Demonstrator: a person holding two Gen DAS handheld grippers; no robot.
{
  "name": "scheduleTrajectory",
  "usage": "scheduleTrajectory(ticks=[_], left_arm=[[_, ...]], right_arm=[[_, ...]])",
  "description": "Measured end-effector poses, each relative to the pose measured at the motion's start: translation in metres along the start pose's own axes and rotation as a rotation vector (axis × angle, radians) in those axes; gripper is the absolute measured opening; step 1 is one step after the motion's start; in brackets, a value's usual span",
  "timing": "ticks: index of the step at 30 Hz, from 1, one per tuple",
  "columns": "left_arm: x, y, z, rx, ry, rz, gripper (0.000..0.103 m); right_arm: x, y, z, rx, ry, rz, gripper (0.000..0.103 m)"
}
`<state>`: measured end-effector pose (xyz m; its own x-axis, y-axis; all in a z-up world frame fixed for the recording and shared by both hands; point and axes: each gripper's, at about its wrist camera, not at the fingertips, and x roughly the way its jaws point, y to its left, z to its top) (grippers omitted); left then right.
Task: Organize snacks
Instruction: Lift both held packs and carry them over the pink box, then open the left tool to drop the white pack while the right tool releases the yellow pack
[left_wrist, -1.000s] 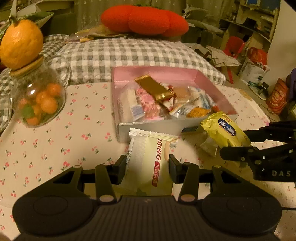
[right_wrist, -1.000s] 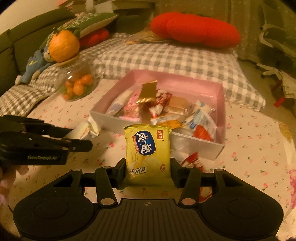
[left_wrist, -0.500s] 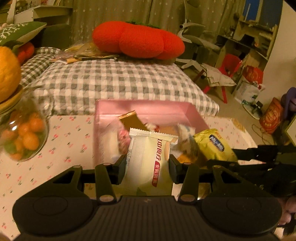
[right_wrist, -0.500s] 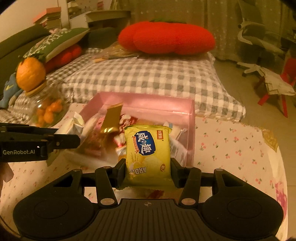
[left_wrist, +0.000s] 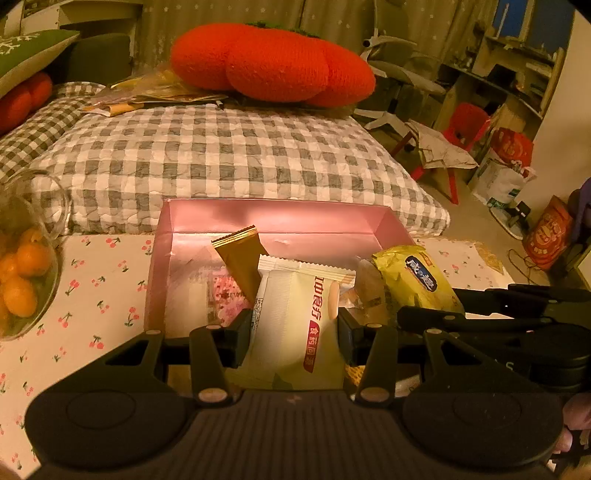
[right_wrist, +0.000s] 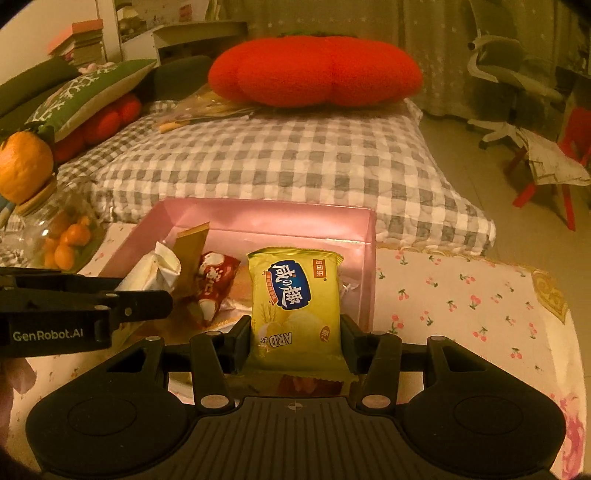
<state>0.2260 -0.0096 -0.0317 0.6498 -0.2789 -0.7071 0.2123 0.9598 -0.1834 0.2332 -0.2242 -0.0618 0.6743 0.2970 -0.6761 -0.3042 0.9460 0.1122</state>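
My left gripper (left_wrist: 293, 326) is shut on a white and pale green snack packet (left_wrist: 299, 317) and holds it over the near part of the pink box (left_wrist: 273, 218). My right gripper (right_wrist: 295, 339) is shut on a yellow cracker packet (right_wrist: 295, 295) over the box's right side (right_wrist: 369, 258). The box holds several wrapped snacks, among them a gold bar wrapper (left_wrist: 238, 258) and a red and white packet (right_wrist: 214, 284). Each gripper shows in the other's view: the right one (left_wrist: 436, 306) with its yellow packet, the left one (right_wrist: 147, 291) with its white packet.
A glass jar of small oranges (right_wrist: 62, 236) with an orange on its lid stands left of the box. The cherry-print cloth (right_wrist: 461, 295) covers the table. A grey checked cushion (left_wrist: 229, 155) and a red pumpkin pillow (left_wrist: 273, 62) lie behind.
Both grippers have risen and moved forward with their packets, from in front of the box to above it. The jar has slid toward the left edge of the left wrist view.
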Motion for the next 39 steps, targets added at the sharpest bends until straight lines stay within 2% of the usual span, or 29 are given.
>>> scheduleTrajectory(ticks=[7,14,24,32,34,39], left_arm=[[0.011,0.004,0.003,-0.002,0.0,0.017,0.044],[0.017,0.006,0.004,0.002,-0.016,0.041,0.044],[0.017,0.007,-0.001,0.011,-0.016,0.034,0.047],[0.006,0.009,-0.004,0.009,-0.021,0.013,0.067],[0.002,0.009,-0.007,0.014,-0.023,0.009,0.069],[-0.013,0.012,-0.013,0.005,-0.028,0.006,0.074]], right_arm=[[0.011,-0.003,0.004,0.013,-0.017,0.021,0.048],[0.015,-0.005,0.006,0.012,-0.022,0.002,0.049],[0.014,-0.003,0.003,0.0,-0.023,0.003,0.05],[0.004,-0.003,0.004,0.002,-0.026,0.002,0.057],[-0.001,-0.003,0.002,-0.003,-0.028,0.002,0.061],[-0.015,-0.004,-0.003,-0.006,-0.029,-0.01,0.065]])
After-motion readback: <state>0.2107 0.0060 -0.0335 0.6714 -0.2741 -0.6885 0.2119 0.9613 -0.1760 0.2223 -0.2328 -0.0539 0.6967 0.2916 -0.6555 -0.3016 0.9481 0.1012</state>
